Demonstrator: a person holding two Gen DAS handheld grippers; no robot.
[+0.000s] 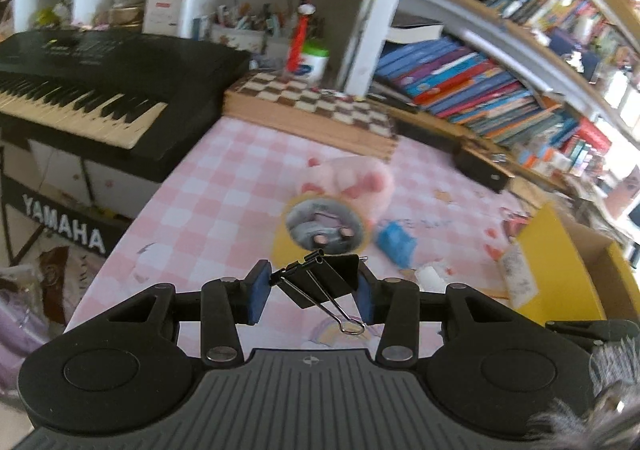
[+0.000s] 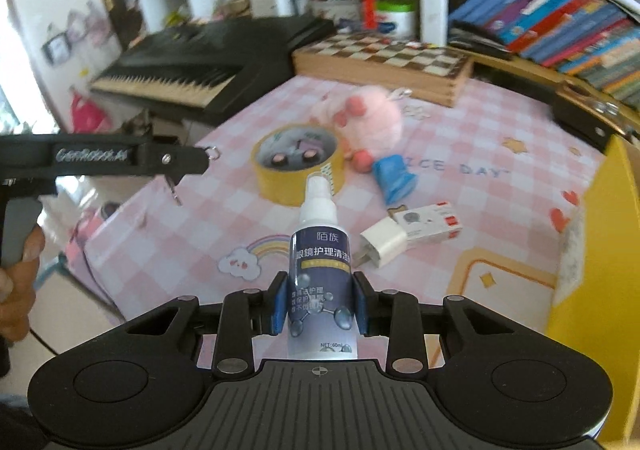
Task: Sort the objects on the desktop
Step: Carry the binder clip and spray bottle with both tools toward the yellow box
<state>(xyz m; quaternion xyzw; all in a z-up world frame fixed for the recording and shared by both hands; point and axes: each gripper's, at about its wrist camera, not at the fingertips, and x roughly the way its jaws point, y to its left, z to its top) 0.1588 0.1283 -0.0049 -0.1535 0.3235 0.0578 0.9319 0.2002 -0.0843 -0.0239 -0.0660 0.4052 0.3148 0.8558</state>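
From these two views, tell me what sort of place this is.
Most likely a home study or a child's room: a Yamaha keyboard stands beside the desk, packed bookshelves line the back, and a pink checked tablecloth carries a plush toy.

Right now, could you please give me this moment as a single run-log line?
left gripper: shut on black metal binder clip | right gripper: shut on white spray bottle | yellow tape roll: on table
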